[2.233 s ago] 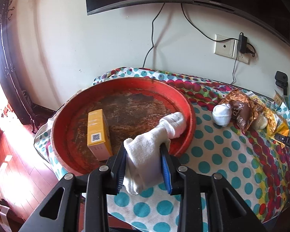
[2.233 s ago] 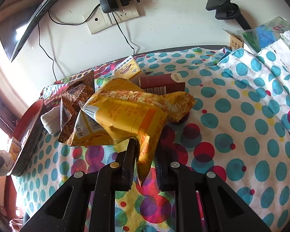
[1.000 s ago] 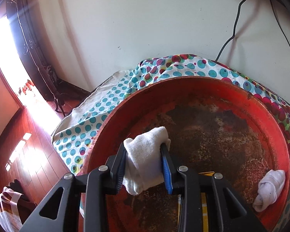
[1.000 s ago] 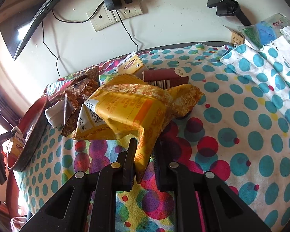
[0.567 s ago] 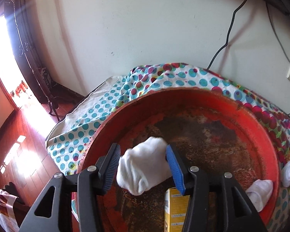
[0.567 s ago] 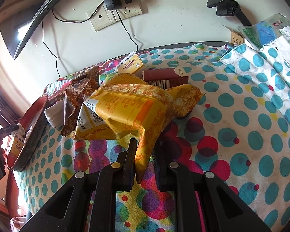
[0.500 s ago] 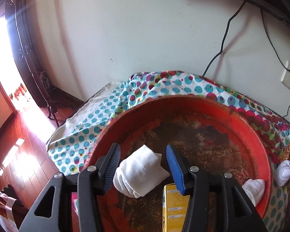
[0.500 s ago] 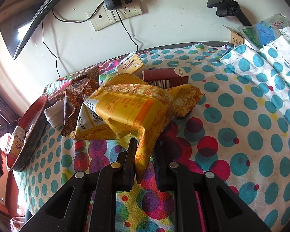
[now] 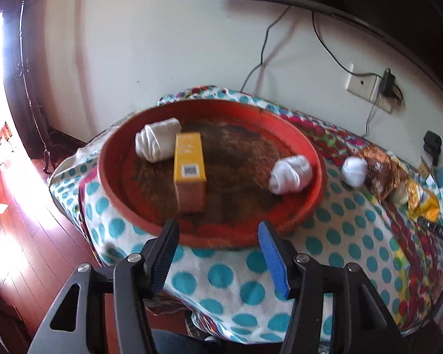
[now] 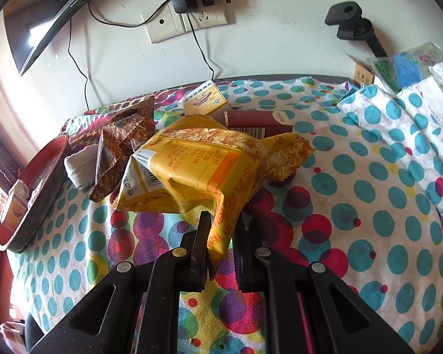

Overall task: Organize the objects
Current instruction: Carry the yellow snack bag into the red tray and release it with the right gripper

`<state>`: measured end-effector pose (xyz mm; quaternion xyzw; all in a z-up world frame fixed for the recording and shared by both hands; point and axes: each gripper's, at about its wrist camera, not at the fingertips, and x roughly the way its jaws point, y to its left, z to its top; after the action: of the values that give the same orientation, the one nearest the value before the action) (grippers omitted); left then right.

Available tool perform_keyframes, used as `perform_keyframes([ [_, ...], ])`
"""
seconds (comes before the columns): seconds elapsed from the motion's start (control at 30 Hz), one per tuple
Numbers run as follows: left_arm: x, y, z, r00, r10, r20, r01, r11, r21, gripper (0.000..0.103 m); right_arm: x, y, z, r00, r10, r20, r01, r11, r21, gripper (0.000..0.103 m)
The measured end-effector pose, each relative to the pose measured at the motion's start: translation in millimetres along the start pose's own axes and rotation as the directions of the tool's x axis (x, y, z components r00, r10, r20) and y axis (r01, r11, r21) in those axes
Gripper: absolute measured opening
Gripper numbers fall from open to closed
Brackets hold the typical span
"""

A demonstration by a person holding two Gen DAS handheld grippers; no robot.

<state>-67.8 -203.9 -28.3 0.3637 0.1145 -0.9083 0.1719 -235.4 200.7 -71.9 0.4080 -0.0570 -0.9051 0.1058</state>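
A round red tray [image 9: 316,159] sits on the dotted tablecloth. In it lie a rolled white sock [image 9: 156,143] at the far left, a yellow carton [image 9: 189,171] and another white sock [image 9: 291,174] at the right. A third white sock [image 9: 354,171] lies outside the tray beside a brown snack bag [image 9: 378,174]. My left gripper [image 9: 218,236] is open and empty, just in front of the tray's near rim. My right gripper [image 10: 221,230] is shut on a yellow snack bag [image 10: 198,174] resting on the table.
Behind the yellow bag lie a maroon box [image 10: 257,121] and a small yellow carton [image 10: 206,100]. The red tray [image 10: 35,185] shows at the left of the right wrist view. Folded dotted cloth [image 10: 398,112] and packets sit at the right. Wall sockets [image 10: 189,17] with cables are behind.
My left gripper opened and let go of the white sock, which now lies in the tray's far left. The gripper then pulled back to the tray's near rim. The right gripper has not moved.
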Motion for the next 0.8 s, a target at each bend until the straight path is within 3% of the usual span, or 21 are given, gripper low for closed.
perform_keyframes([
  [0.1, 9, -13, -18, 0.998, -0.041, -0.052, 0.042, 0.999, 0.022, 0.057, -10, 7, -1, 0.999, 0.008, 0.031, -0.007, 1.0, -0.014, 0.012],
  [0.53, 6, -21, -24, 0.996, -0.08, -0.05, 0.083, 0.995, 0.048, 0.057, -74, 20, 3, 0.983, 0.074, 0.169, -0.072, 0.997, -0.019, 0.011],
  [0.8, 7, -26, -28, 0.996, -0.065, -0.058, 0.068, 0.996, 0.062, 0.057, -68, 59, 7, 0.978, 0.144, 0.15, -0.134, 0.988, -0.074, 0.011],
])
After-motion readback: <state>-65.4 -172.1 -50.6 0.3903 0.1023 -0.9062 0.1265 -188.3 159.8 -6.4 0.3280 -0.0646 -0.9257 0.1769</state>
